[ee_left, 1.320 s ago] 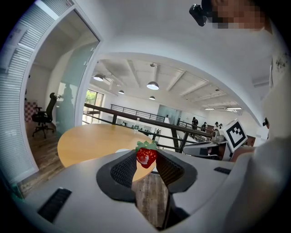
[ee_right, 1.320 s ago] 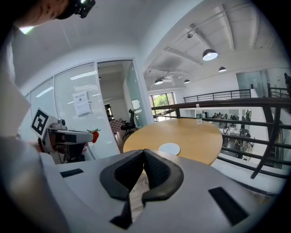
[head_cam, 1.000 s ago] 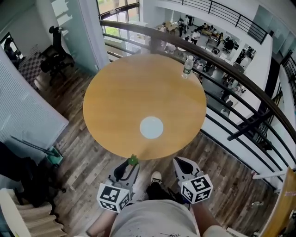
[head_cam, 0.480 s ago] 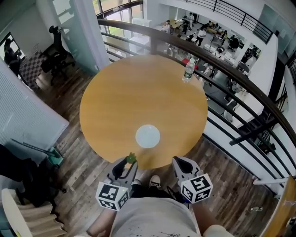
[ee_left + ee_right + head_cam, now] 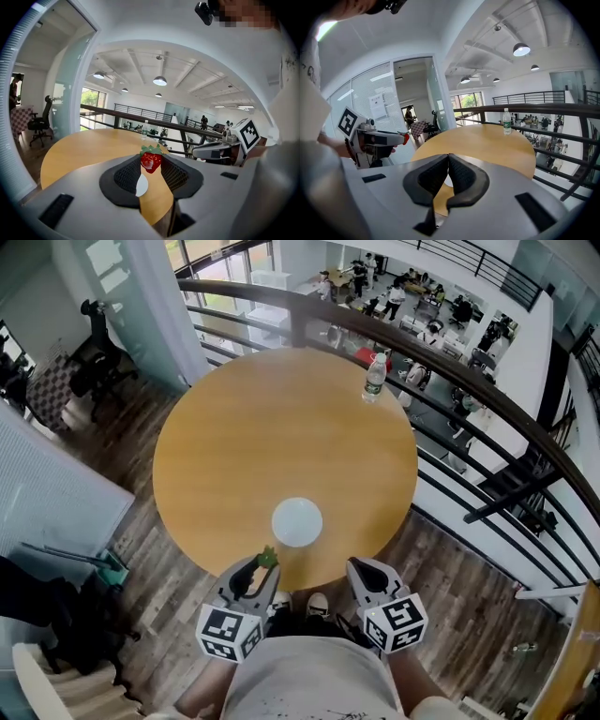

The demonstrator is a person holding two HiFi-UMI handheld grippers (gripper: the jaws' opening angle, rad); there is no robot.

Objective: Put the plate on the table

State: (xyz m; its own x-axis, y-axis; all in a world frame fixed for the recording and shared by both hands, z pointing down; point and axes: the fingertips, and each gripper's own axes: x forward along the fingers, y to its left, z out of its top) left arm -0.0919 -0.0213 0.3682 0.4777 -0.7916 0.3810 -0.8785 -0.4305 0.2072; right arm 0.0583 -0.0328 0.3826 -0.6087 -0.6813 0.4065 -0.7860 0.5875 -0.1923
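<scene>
While the small round white plate is already lying flat on the round wooden counter, close to its near edge, the left tool is hovering just beside it, pinching a red strawberry with green leaves. The plate is sitting ahead and slightly to its right. The right tool, pressed together and empty, is hanging farther off, so the left is nearer.

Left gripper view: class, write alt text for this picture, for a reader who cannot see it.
The left gripper holds a red strawberry between its fingers, with a round wooden table ahead. A white plate lies on the table just beyond, and a water bottle stands at the far edge by a dark railing.
</scene>
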